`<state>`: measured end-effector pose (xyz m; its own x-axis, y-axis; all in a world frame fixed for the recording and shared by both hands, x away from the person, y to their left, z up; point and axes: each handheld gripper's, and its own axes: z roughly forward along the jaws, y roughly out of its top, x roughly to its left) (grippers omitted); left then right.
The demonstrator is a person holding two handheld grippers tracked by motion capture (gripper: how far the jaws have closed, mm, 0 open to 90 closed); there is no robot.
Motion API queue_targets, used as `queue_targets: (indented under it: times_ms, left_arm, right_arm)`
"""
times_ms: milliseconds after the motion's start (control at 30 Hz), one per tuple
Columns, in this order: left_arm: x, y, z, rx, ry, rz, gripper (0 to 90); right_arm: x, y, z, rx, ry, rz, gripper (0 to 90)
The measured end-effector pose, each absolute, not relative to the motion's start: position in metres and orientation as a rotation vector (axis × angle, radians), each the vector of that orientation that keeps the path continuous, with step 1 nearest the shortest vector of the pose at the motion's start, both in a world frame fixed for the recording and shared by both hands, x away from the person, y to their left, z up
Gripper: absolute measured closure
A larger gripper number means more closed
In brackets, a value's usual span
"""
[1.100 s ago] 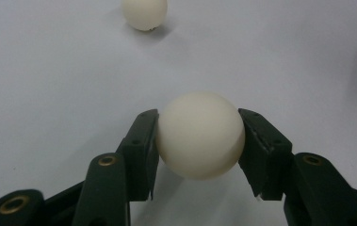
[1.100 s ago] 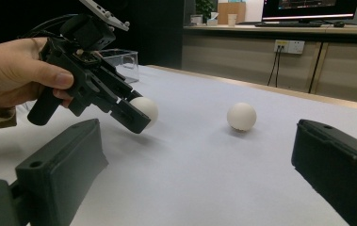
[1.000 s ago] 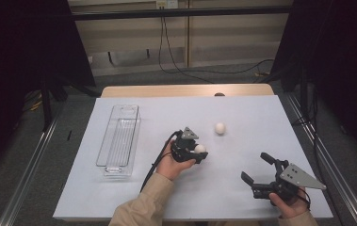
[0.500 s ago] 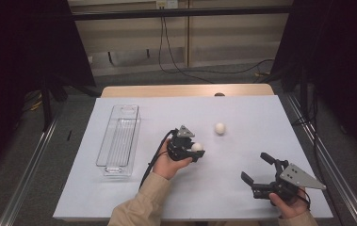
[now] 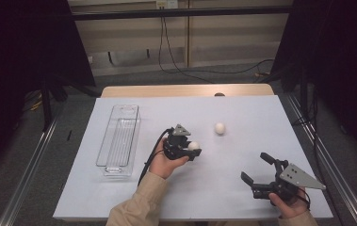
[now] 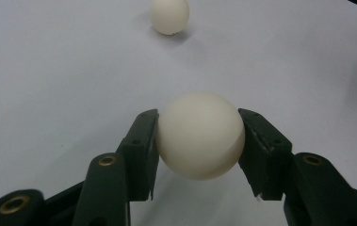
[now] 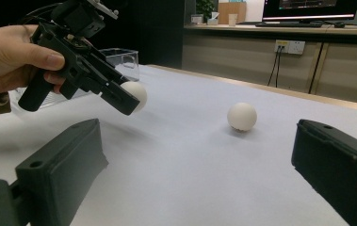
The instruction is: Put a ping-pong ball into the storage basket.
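Item: white ball (image 6: 199, 135), smooth, round, likely light and slippery; best gripped across its widest part. Location: lifted above the desk (image 5: 242, 188), clamped in the left gripper (image 5: 192, 149) fingers. Right gripper (image 5: 257, 173) fingers spread, empty. Second ball (image 5: 220, 128) rests apart.

A smooth white ball (image 6: 199, 135) sits clamped between the jaws, lifted just above the worktop (image 5: 242, 188), near its middle.
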<state>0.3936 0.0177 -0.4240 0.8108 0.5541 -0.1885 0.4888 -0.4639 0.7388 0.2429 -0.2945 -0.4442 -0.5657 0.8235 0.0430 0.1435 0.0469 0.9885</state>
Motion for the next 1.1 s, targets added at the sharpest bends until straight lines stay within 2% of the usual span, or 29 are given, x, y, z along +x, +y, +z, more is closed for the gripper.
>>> queue_targets:
  times_ms: [1100]
  left_arm:
    - [0.398,0.041,-0.415,2.134,0.825,0.125,51.1]
  right_arm:
    - [0.243,-0.295,-0.445,0.976,1.769,1.564,2.1]
